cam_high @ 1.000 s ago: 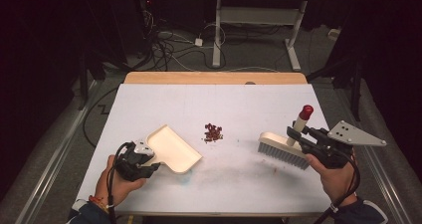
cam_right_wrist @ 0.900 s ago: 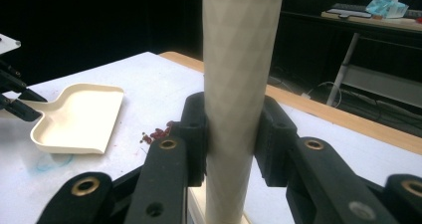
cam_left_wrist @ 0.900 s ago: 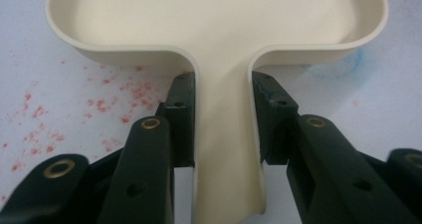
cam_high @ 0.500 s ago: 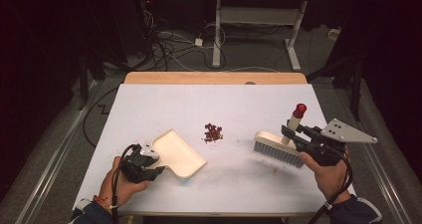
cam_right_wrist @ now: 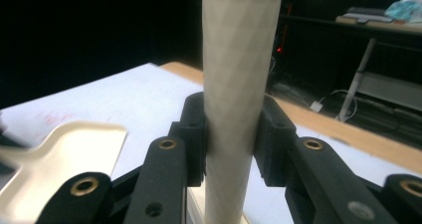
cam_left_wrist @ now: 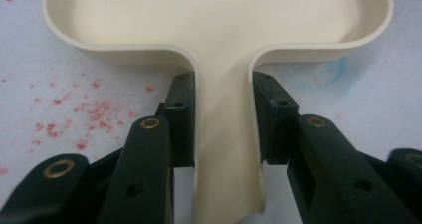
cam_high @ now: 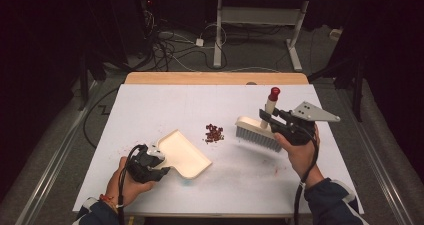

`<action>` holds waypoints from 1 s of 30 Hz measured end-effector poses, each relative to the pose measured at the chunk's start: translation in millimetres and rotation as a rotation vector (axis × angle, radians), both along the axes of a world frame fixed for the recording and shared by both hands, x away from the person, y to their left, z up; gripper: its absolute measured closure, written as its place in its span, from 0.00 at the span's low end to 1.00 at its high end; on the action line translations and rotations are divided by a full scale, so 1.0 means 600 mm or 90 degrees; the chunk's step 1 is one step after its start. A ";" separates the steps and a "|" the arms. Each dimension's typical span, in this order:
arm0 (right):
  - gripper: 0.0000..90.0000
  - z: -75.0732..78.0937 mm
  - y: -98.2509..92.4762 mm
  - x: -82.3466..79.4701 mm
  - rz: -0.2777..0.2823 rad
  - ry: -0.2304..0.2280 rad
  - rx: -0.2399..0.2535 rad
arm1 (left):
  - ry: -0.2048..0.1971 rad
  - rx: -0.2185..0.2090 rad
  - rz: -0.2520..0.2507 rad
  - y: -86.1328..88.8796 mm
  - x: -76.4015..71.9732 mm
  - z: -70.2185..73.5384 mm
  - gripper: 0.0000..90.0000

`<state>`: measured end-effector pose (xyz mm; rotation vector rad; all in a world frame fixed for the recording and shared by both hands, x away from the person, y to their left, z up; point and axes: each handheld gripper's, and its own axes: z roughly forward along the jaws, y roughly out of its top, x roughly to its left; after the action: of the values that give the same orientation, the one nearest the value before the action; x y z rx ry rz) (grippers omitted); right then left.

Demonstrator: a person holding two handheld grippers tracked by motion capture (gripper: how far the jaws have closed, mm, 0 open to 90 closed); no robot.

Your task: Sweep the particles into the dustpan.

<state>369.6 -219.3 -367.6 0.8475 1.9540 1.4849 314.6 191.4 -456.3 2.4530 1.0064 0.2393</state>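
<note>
Black tongs (cam_left_wrist: 219, 129) with brass rivets; grey triangular plate (cam_high: 316, 112); dark sleeves (cam_high: 332, 201).

Smooth cream plastic dustpan (cam_left_wrist: 219, 30)

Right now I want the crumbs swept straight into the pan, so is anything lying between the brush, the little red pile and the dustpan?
Nothing visible. The small pile of dark red crumbs sits on bare white table, with the cream bristle brush to its right and the cream plastic dustpan to its lower left.
</note>
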 end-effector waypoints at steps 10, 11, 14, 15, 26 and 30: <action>0.78 -0.003 0.068 0.081 -0.044 0.002 -0.008 | 0.006 -0.011 0.003 0.000 0.003 -0.003 0.71; 0.78 -0.002 0.075 0.086 -0.043 0.001 -0.008 | 0.009 -0.013 0.002 0.000 0.004 -0.003 0.71; 0.78 -0.001 0.097 0.102 -0.042 0.003 0.005 | 0.010 -0.014 0.001 0.000 0.005 -0.001 0.71; 0.78 -0.002 0.102 0.105 -0.043 0.005 0.007 | 0.011 -0.015 0.001 0.000 0.006 -0.001 0.71; 0.78 -0.042 0.157 0.137 -0.040 0.018 -0.015 | 0.011 -0.016 -0.003 -0.007 0.014 -0.002 0.71; 0.78 -0.058 0.164 0.135 -0.023 0.026 0.000 | 0.010 -0.014 -0.005 -0.009 0.015 -0.002 0.71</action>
<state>450.3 -121.1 -402.4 0.9149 1.9573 1.4566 323.7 185.8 -457.6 2.4422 1.0006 0.2058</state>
